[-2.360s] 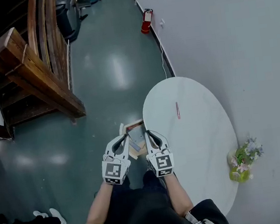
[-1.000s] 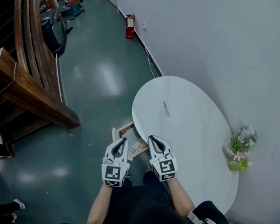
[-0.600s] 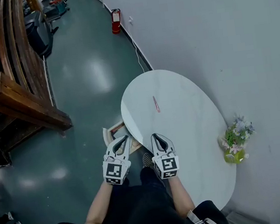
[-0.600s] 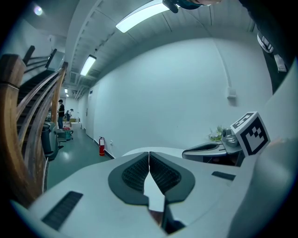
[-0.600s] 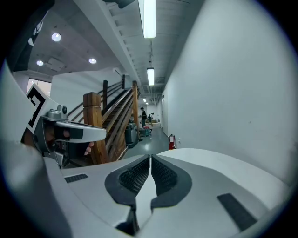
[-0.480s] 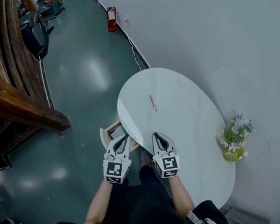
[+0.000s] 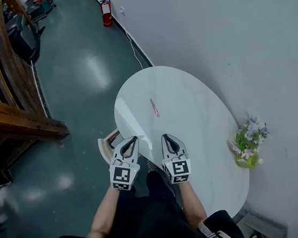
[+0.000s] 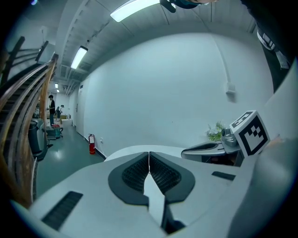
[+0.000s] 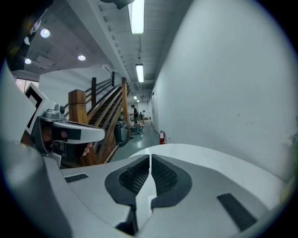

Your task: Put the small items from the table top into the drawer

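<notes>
A thin pink stick-like item [image 7: 153, 107] lies alone on the white oval table [image 7: 192, 116]. The open drawer [image 7: 108, 143] juts out below the table's left edge, partly hidden by my left gripper [image 7: 132, 140]. That gripper hovers over the drawer by the table's near-left rim, shut and empty, its pads [image 8: 149, 160] meeting. My right gripper [image 7: 166, 137] is over the table's near edge, also shut with nothing in it, and its pads [image 9: 150, 161] touch. Each gripper shows in the other's view: the right gripper [image 8: 209, 148] and the left gripper [image 9: 70, 130].
A pot of flowers [image 7: 249, 144] stands at the table's right rim against the white wall [image 7: 225, 36]. A wooden staircase [image 7: 7, 106] fills the left. A red fire extinguisher [image 7: 105, 6] stands far down the green floor. People stand far along the corridor [image 9: 135, 114].
Both grippers have moved forward and down together towards the table's near edge. The table and pink item now lie closer; the drawer is more covered by the left gripper. Both stay shut.
</notes>
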`<action>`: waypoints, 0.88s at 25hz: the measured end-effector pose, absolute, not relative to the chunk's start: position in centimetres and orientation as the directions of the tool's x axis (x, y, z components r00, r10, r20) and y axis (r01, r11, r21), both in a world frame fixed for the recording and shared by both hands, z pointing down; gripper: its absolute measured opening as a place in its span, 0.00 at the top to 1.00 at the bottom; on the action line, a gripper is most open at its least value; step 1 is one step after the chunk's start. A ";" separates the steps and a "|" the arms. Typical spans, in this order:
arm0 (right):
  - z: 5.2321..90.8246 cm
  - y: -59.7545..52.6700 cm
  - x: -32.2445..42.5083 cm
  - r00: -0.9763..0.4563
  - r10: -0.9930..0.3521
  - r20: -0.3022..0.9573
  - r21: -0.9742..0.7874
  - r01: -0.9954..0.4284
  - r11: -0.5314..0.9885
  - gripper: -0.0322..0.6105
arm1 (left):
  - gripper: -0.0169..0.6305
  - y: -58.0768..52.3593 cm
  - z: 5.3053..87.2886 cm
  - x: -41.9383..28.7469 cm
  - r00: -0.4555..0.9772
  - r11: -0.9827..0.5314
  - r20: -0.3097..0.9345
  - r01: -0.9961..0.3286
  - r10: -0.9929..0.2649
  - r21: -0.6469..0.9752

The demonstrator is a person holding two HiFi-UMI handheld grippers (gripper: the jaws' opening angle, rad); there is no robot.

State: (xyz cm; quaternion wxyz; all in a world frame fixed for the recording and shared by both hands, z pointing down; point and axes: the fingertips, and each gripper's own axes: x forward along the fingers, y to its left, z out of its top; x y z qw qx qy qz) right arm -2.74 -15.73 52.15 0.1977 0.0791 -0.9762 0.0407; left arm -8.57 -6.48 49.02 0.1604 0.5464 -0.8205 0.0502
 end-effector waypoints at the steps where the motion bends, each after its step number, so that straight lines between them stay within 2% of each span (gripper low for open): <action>1: 52.6 -16.1 -3.0 -0.907 -0.138 0.399 -0.048 -0.171 0.984 0.89 | 0.94 -6.9 49.3 -8.9 -0.350 0.398 0.321 -0.912 -0.880 0.095; 22: 59.2 -20.9 -9.8 -0.873 -0.071 0.483 -0.066 -0.118 0.991 0.89 | 0.94 -12.1 55.9 -15.2 -0.349 0.432 0.401 -0.891 -0.847 0.138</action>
